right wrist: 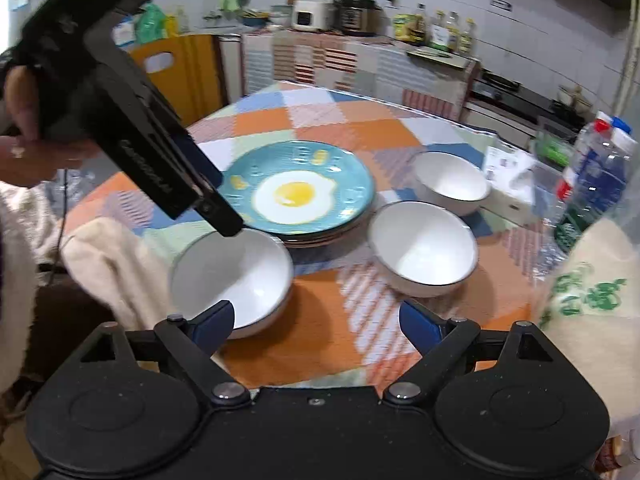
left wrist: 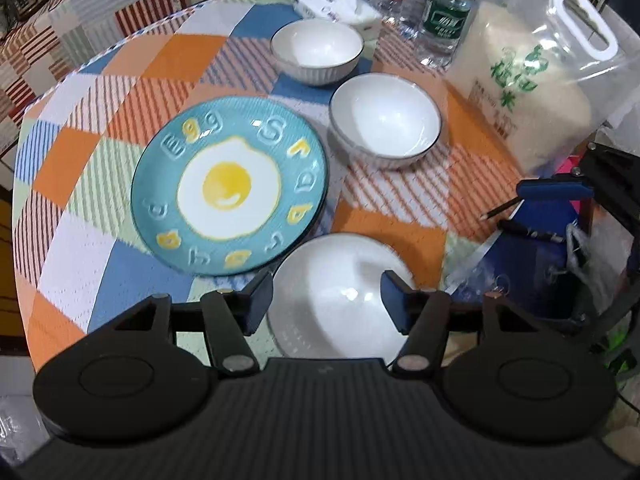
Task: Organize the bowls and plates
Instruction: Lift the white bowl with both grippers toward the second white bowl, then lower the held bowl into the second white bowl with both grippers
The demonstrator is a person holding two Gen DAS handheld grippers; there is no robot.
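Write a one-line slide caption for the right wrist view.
Open right gripper faces three white bowls beside stacked egg-print plates; left gripper hovers over the nearest bowl.

On the round table (left wrist: pixel 100 168) a stack of plates (left wrist: pixel 230 184) lies toward the left. Three bowls stand apart: the near bowl (left wrist: pixel 340 300) just right of the stack's near edge, the middle bowl (left wrist: pixel 385 120) right of the stack, the far bowl (left wrist: pixel 317 50) behind it. Bottles (left wrist: pixel 444 20) and a rice bag (left wrist: pixel 532 92) stand far right.
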